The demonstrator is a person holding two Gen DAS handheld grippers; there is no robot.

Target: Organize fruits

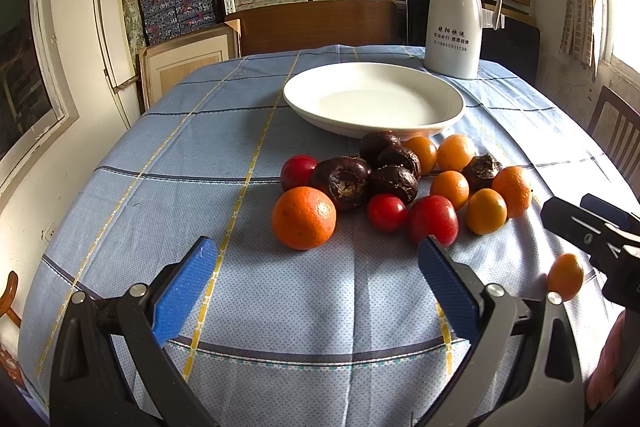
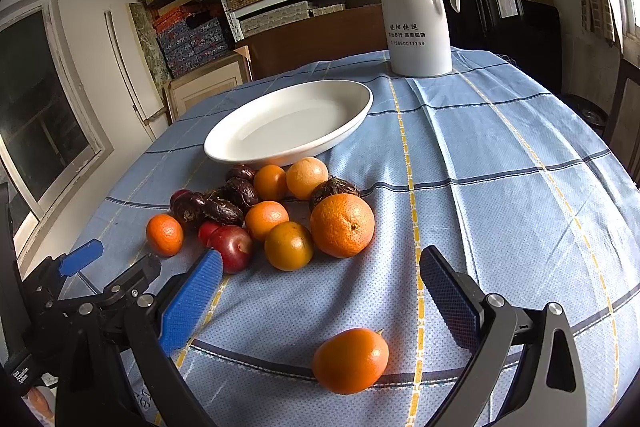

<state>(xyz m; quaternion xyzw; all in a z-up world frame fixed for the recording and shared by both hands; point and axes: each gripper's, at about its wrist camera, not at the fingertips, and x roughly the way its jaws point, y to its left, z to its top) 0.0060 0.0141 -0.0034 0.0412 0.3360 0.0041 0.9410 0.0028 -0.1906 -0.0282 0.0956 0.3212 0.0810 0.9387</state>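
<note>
1 stray orange kumquat [image 2: 350, 360], glossy, apart from fruit pile [image 1: 394, 183]

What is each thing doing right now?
Left tool: open, holding nothing.
Right tool: open, holding nothing.
White plate: empty.
Fruit pile: on the cloth beside the plate.
Stray kumquat: alone, near the right tool.
White jug: upright, lid on.

Bare tabletop [image 1: 168, 155] left of fruit pile [image 1: 384, 183]; plate [image 1: 374, 99] just behind pile; jug [image 1: 454, 23] far right; lone orange [image 2: 350, 361] near.
</note>
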